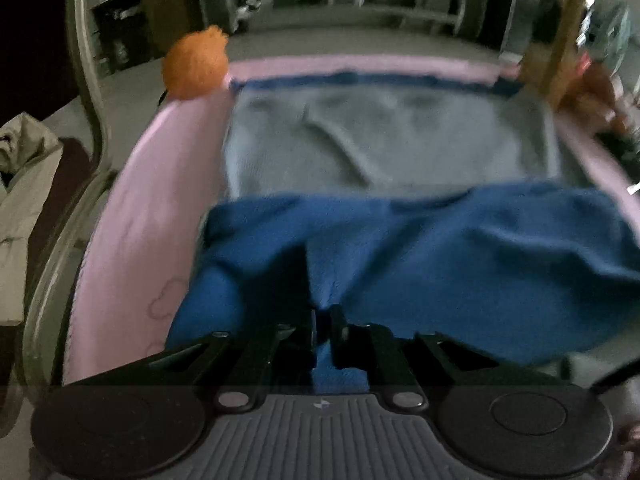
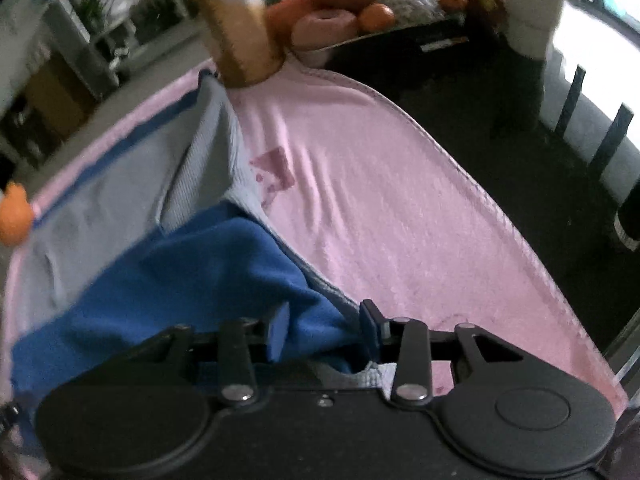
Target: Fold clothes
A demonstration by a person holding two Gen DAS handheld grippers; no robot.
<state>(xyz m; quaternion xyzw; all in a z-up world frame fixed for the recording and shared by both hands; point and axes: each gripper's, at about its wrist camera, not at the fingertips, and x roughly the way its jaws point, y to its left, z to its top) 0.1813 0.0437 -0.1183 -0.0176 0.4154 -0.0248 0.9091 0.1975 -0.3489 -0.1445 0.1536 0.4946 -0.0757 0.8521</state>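
- Left wrist view: my left gripper [image 1: 322,320] has its jaws nearly together, pinched on the near edge of the blue cloth [image 1: 420,256]. That edge is raised and carried partway over the grey face [image 1: 380,140] of the same piece, which lies on the pink sheet [image 1: 132,240]. A blue strip shows along the far edge. An orange ball [image 1: 196,64] sits at the far left corner.
- Right wrist view: my right gripper [image 2: 324,332] has its jaws set wider, with the cloth's other corner bunched between them — I judge it held, though blur hides the contact. A tan post [image 2: 236,28] stands at the far corner.
- Progress, as I judge it: one fold is mid-way — the near half is lifted, not laid flat. Bringing the edges to meet and any further folds remain.
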